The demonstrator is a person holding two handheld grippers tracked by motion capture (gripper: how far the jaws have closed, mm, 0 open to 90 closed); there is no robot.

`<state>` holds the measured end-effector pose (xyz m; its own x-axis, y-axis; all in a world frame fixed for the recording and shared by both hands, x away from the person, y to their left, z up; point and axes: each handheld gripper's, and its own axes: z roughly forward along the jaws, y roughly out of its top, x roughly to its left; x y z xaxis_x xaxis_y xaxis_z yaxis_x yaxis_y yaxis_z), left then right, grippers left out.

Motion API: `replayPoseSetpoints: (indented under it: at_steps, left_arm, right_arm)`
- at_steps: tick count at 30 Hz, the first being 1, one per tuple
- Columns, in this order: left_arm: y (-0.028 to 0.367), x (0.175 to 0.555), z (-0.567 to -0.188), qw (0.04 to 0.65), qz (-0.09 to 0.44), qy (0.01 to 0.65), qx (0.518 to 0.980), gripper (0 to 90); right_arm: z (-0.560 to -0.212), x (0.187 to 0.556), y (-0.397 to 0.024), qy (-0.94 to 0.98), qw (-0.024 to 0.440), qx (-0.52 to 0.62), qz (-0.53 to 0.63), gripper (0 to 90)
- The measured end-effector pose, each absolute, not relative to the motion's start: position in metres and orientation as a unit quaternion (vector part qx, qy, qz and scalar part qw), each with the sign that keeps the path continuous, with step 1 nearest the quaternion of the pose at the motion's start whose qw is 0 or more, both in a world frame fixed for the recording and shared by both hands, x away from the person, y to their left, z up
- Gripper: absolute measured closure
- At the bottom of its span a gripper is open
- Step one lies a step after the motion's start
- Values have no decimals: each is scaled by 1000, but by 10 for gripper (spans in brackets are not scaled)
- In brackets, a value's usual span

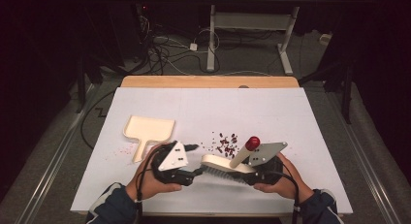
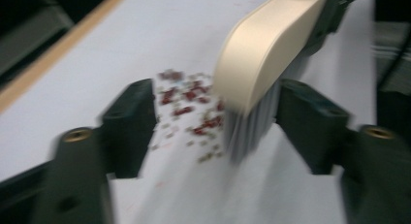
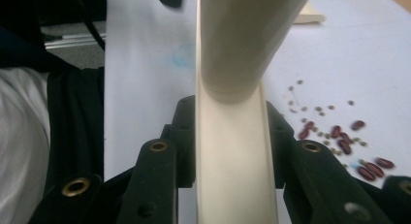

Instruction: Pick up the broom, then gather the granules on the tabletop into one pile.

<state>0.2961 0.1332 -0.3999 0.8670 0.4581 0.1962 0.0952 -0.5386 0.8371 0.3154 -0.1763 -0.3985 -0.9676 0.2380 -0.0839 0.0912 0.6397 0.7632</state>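
**Brush Changes Grip Over Scattered Beans**

Gripping the cream brush (image 1: 224,164) at the near edge of the white table (image 1: 300,117), the right gripper (image 1: 255,174) has its two black jaws pressed against the flat sides of the brush body, as the right gripper view shows close up. The brush's round handle rises up and away from those jaws, ending in a red tip (image 1: 252,142) in the high view. The head of the brush (image 2: 264,49) reaches out to the left of the right gripper, bristles (image 2: 252,127) down towards the table.

Beside it, the left gripper (image 1: 196,158) stands with jaws spread, pinching nothing. In the left gripper view, which is blurred, the end of the brush head sits just inside the right-hand jaw, and whether it touches that jaw cannot be told. The person's two hands sit close together, the brush bridging the gap between the grippers.

Just beyond both grippers lies a scatter of dark red beans (image 1: 225,142) and smaller pale specks, loose on the table surface. In the left gripper view the beans (image 2: 191,100) lie ahead between the spread jaws, just past the bristles.

Farther off, beyond and to the left of the left gripper, a cream dustpan (image 1: 148,129) lies flat on the table, its handle pointing towards the person, well apart from the brush.
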Motion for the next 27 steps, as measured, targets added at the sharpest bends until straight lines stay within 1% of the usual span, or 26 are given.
replayPoseSetpoints:
  at_steps: [1,2,3,4,6,10,12,13,14,15,16,17,20,21,24,26,27]
  left_arm:
    - [133,296,-400,452,201,162,854,267]
    - [152,294,-403,460,215,194,839,246]
    - [152,294,-403,460,215,194,839,229]
    - [171,292,-410,460,229,219,830,221]
    - [186,290,-417,445,253,236,826,199]
    - [206,287,-429,433,269,260,820,188]
    - [216,285,-435,428,267,280,817,186]
    - [220,284,-438,427,268,287,815,186]
    - [223,282,-441,426,266,294,813,186]
    - [225,281,-444,422,264,296,816,186]
    - [227,279,-446,418,269,292,817,186]
    - [229,278,-448,415,268,294,818,186]
    - [230,273,-456,400,253,297,829,186]
    - [230,273,-457,395,258,292,832,186]
    - [227,273,-460,392,250,296,834,186]
    - [226,273,-460,386,255,292,837,187]
    - [226,273,-461,384,251,296,838,186]
  right_arm:
    - [-397,316,-179,900,90,97,416,676]
    - [-396,317,-181,899,97,104,415,675]
    - [-394,318,-183,896,106,112,416,675]
    - [-392,320,-185,893,113,122,417,675]
    - [-389,323,-190,886,129,144,422,675]
    - [-385,327,-198,873,148,175,430,674]
    - [-383,331,-207,865,181,204,420,675]
    - [-383,331,-207,865,181,204,420,675]
    - [-382,334,-213,862,202,223,409,675]
    - [-382,335,-215,859,213,233,403,675]
    - [-382,335,-215,859,213,233,403,675]
    - [-382,339,-221,852,228,253,397,675]
    - [-382,343,-227,846,236,267,395,676]
    - [-383,345,-230,844,243,275,392,676]
    - [-383,351,-237,835,265,294,382,676]
    - [-384,353,-239,834,265,298,382,676]
    - [-386,357,-241,830,273,302,381,676]
